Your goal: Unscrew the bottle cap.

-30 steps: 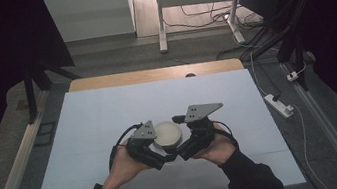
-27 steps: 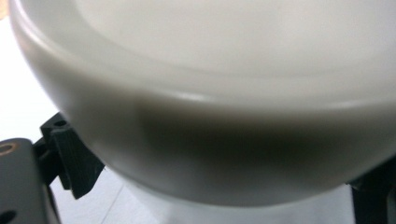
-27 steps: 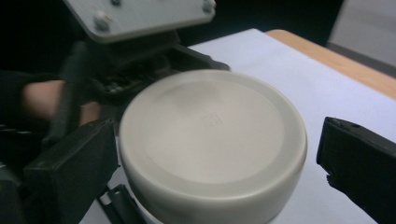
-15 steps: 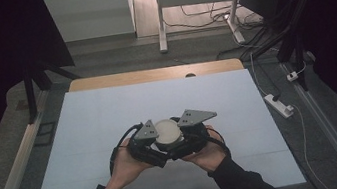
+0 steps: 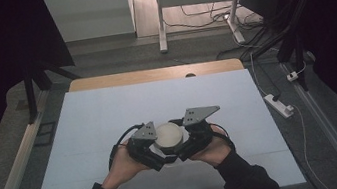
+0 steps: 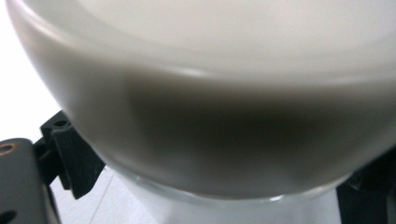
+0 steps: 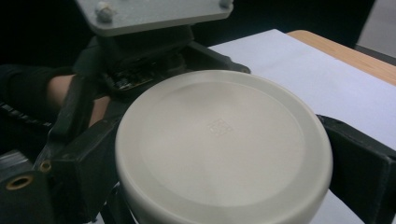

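A round jar with an off-white lid (image 5: 168, 134) is held just above the white table (image 5: 108, 113) near its front edge. My left gripper (image 5: 157, 151) comes in from the left and my right gripper (image 5: 184, 145) from the right, and both meet at the jar. In the left gripper view the lid (image 6: 210, 93) looms close over the clear jar body (image 6: 224, 210), with a black jaw on each side of the body. In the right gripper view a jaw presses each side of the lid (image 7: 219, 135).
The table's wooden far edge (image 5: 153, 74) lies beyond the white sheet. A power strip (image 5: 279, 104) and cables lie on the floor to the right. Metal rails (image 5: 12, 178) run along both sides of the table.
The right hand and its gripper have swung a little around the lid, first inward and then back. The jar has stayed in place between the two grippers.
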The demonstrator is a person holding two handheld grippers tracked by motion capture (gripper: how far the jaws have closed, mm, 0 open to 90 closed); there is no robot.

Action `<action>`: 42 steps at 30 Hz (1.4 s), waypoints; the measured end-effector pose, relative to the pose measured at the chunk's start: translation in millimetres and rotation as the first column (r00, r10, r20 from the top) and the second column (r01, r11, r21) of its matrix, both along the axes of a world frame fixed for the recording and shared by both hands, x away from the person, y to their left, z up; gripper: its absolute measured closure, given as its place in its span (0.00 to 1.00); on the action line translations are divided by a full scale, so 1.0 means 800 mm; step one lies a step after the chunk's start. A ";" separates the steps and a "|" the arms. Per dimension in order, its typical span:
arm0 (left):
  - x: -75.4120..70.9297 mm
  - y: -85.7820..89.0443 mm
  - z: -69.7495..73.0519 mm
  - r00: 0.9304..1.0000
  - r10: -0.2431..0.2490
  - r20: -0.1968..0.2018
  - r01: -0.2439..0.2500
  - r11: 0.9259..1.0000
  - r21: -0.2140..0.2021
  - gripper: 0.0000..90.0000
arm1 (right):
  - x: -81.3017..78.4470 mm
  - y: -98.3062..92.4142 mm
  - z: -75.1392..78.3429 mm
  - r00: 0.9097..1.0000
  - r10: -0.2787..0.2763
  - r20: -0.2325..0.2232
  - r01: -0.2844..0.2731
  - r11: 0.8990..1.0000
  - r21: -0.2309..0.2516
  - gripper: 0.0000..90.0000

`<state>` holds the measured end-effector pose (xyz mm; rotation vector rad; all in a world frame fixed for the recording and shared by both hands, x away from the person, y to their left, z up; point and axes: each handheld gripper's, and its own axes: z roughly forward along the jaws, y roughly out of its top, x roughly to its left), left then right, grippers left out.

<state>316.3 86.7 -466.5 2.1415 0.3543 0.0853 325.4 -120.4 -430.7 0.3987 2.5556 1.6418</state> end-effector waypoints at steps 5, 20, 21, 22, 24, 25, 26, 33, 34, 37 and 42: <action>0.003 0.004 -0.003 0.997 -0.082 0.000 0.082 0.997 -0.003 0.08 | -0.001 -0.001 -0.001 0.998 0.055 0.011 -0.055 0.998 -0.004 0.08; 0.006 0.005 -0.009 0.996 -0.093 0.002 0.093 0.996 0.006 0.08 | 0.000 -0.006 0.002 0.998 0.063 0.012 -0.064 0.997 0.033 0.08; 0.006 0.005 -0.009 0.996 -0.088 0.002 0.088 0.996 0.007 0.08 | -0.001 -0.006 0.003 0.998 0.062 0.016 -0.062 0.997 0.035 0.08; 0.006 0.005 -0.009 0.996 -0.085 0.003 0.085 0.996 0.009 0.08 | -0.001 -0.006 0.003 0.998 0.062 0.016 -0.062 0.997 0.035 0.08; 0.007 0.006 -0.009 0.997 -0.078 0.003 0.078 0.997 0.008 0.08 | -0.001 -0.007 0.005 0.998 0.059 0.018 -0.060 0.998 0.033 0.08; 0.007 0.006 -0.009 0.997 -0.074 0.005 0.074 0.997 0.008 0.08 | -0.001 -0.007 0.005 0.998 0.058 0.021 -0.058 0.998 0.033 0.08; 0.007 0.006 -0.009 0.998 -0.070 0.006 0.070 0.997 0.008 0.08 | -0.001 -0.008 0.005 0.998 0.056 0.023 -0.056 0.998 0.034 0.08; 0.010 0.009 -0.010 0.999 -0.040 0.007 0.040 0.999 0.009 0.08 | 0.000 -0.012 0.009 0.999 0.039 0.028 -0.040 0.999 0.037 0.08; 0.010 0.009 -0.010 0.999 -0.036 0.008 0.036 0.999 0.011 0.08 | -0.001 -0.012 0.009 0.999 0.036 0.031 -0.038 0.999 0.036 0.08; 0.011 0.010 -0.010 1.000 -0.017 0.004 0.017 1.000 0.005 0.08 | -0.002 -0.013 0.010 0.999 0.032 0.036 -0.033 0.999 0.032 0.08; 0.015 0.013 -0.011 1.000 0.009 0.004 -0.009 1.000 0.010 0.08 | -0.003 -0.015 0.010 0.999 0.027 0.038 -0.029 0.999 0.029 0.08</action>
